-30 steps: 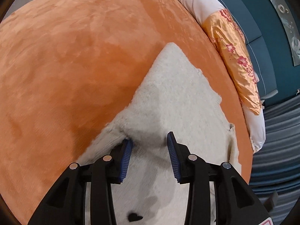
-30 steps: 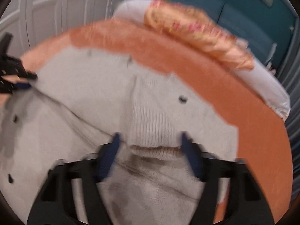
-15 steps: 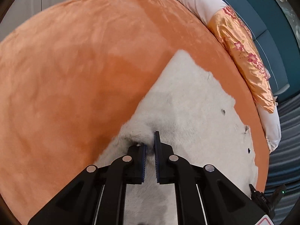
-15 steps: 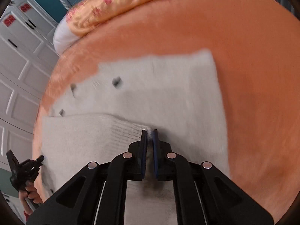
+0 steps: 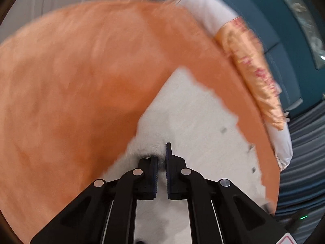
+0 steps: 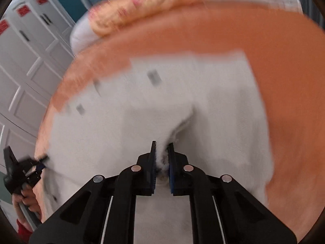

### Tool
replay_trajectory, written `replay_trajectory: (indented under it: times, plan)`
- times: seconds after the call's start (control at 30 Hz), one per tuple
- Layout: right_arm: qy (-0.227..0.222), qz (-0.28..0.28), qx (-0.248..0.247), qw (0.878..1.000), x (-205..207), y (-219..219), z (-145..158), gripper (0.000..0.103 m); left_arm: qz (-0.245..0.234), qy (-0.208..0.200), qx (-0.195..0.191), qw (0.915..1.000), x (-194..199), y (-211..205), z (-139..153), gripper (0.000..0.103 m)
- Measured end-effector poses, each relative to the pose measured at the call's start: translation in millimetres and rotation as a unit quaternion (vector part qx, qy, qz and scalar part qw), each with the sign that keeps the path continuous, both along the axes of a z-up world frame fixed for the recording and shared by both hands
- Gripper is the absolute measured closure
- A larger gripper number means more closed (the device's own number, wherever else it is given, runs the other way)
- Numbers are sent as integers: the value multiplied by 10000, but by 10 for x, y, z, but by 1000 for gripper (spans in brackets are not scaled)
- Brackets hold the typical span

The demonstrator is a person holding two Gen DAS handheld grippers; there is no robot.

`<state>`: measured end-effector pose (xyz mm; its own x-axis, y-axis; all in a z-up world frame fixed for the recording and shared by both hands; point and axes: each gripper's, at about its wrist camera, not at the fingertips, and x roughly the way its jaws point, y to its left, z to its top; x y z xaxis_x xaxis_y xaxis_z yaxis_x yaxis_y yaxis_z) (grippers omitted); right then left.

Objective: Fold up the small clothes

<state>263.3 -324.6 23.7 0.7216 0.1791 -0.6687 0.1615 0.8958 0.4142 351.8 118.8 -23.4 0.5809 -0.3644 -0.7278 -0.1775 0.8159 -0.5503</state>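
Note:
A small white fuzzy garment (image 5: 193, 118) with dark buttons lies on an orange bedspread (image 5: 71, 77). My left gripper (image 5: 160, 158) is shut on a bunch of its edge near the left side. In the right wrist view the same garment (image 6: 213, 93) fills the middle, and my right gripper (image 6: 162, 152) is shut on a pinch of its fabric, which rises in a fold between the pads. The left gripper (image 6: 38, 162) shows at the far left of that view, holding the garment's other edge.
An orange floral pillow (image 5: 256, 71) on a white bolster (image 5: 207, 14) lies at the far edge of the bed. A teal headboard (image 5: 284, 20) stands behind it. White cabinet doors (image 6: 26, 61) stand to the left in the right wrist view.
Both grippers closed on the garment over the last second. Since half a second ago both have lifted and pulled the pinched fabric, and the views have shifted and blurred.

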Motion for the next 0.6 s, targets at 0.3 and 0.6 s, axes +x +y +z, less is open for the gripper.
replay_trajectory:
  times: [0.3,0.6]
  plan:
    - [1297,-343,-728,9883,301,-225,-649,95,47,296,895,9955,9,-116,-311,99]
    - [850,-594,5,9946,35,-471,-832,95,27,153,1111,9937,-37,-144,-388,97]
